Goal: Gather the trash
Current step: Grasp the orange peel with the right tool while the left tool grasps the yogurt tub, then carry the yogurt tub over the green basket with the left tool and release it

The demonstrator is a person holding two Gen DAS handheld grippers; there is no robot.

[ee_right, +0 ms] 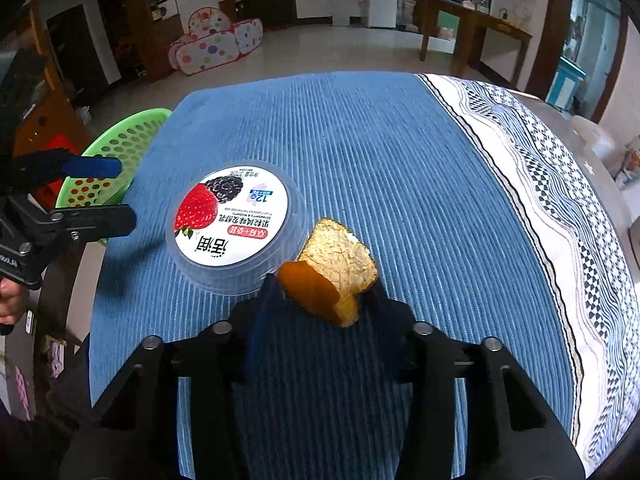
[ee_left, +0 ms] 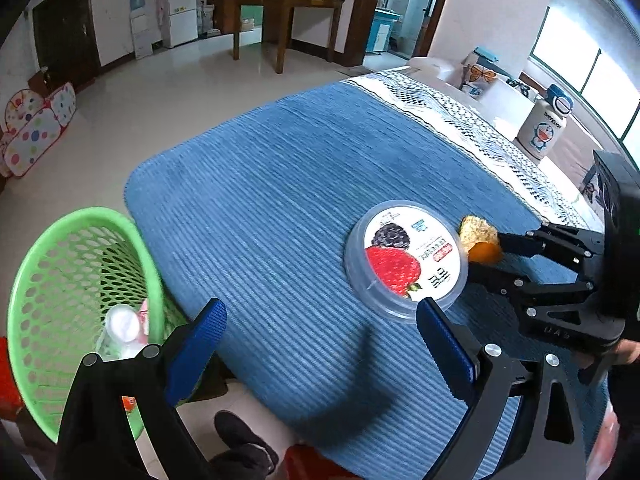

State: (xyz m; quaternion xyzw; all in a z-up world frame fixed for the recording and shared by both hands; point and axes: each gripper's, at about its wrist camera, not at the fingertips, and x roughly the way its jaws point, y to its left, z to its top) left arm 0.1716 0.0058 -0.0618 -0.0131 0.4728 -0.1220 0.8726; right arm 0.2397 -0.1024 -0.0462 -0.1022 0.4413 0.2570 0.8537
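**Orange peel in the right claw**

The orange peel [ee_right: 334,270] sits clamped between the right claw [ee_right: 320,292] fingers, just beside the round yogurt tub [ee_right: 232,220], which lies flat on the blue mat [ee_right: 380,140] on the table. The left claw [ee_left: 320,328] hangs spread apart and empty near the tub. The green basket [ee_left: 76,300] stands past the mat's edge, a white bottle [ee_left: 122,326] inside.

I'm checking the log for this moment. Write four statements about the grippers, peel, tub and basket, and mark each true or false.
1. The right gripper is shut on the peel. True.
2. The left gripper holds the tub. False: it is open and holds nothing.
3. The tub lies on the blue mat. True.
4. The green basket stands on the mat. False: it stands beside the table, off the mat.
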